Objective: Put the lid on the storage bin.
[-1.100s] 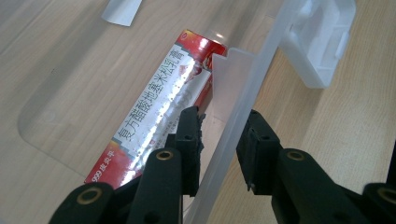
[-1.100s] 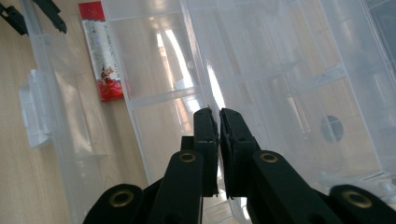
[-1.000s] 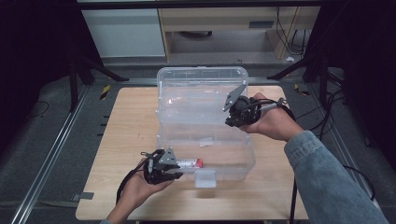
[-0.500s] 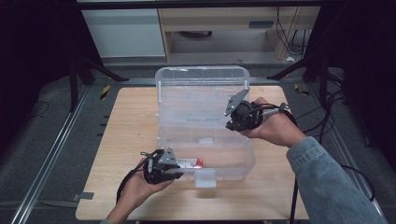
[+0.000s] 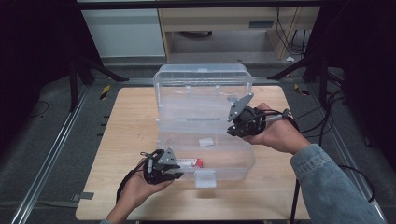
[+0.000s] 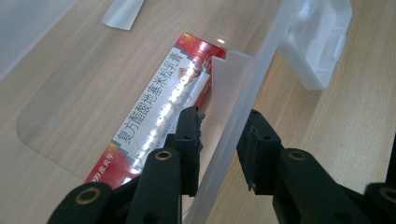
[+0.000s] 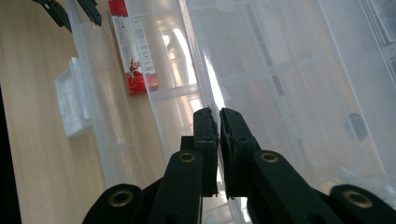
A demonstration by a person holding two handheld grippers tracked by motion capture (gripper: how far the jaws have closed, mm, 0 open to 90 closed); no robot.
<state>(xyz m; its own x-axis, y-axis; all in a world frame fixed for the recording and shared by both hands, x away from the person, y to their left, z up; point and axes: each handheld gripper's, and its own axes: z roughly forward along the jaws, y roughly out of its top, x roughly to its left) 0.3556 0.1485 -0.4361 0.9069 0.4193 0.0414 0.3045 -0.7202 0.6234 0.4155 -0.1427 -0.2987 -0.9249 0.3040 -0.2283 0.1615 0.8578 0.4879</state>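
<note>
Since a moment ago my right gripper (image 5: 233,122), clamped on the clear box's (image 5: 205,140) raised lid (image 7: 280,70), tips it slightly back, while my left gripper (image 6: 219,140) straddles the front wall, steadying the box around the red carton (image 6: 154,107) inside.

red carton (image 6: 154,121) partly under hand-held gripper, small print (image 7: 135,42) unreadable
</note>
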